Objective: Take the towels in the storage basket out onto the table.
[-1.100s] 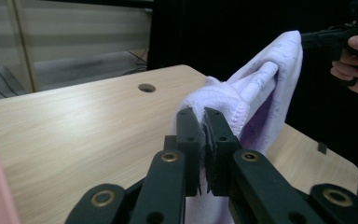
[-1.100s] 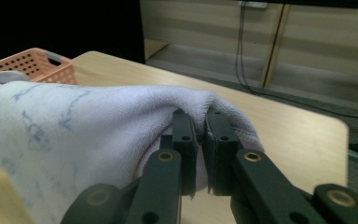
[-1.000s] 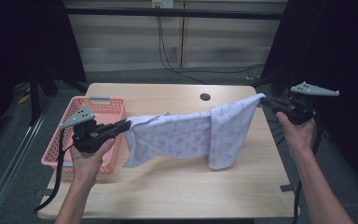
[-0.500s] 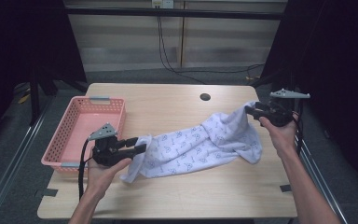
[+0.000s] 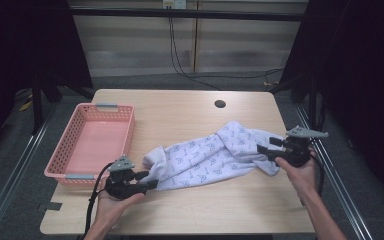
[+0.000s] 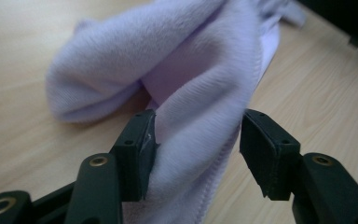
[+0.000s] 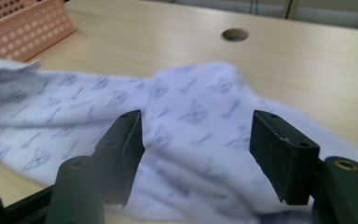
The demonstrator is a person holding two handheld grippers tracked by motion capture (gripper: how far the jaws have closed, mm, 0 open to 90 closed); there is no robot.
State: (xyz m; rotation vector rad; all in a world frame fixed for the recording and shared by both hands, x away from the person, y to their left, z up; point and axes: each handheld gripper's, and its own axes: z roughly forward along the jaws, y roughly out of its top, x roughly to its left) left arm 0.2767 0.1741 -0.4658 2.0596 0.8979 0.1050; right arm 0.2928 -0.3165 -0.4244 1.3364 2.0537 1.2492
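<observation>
Lying crumpled across the table [image 5: 190, 115], the pale patterned towel [image 5: 207, 157] is found to the right of the pink basket [image 5: 92, 142]. Its near-left end is flanked by the left gripper [image 5: 147, 184], whose jaws have just been opening; cloth sits between them, unpinched. Its far end is met by the right gripper [image 5: 266, 150], likewise spread and just opening.

- We see a towel [image 5: 215, 155] lying across the middle of the bench [image 5: 180, 112].
- A basket [image 5: 70, 150] sits on the bench to its left.
- The left gripper [image 5: 147, 184] is at the towel's left end, the right gripper [image 5: 265, 150] at its right end.
</observation>
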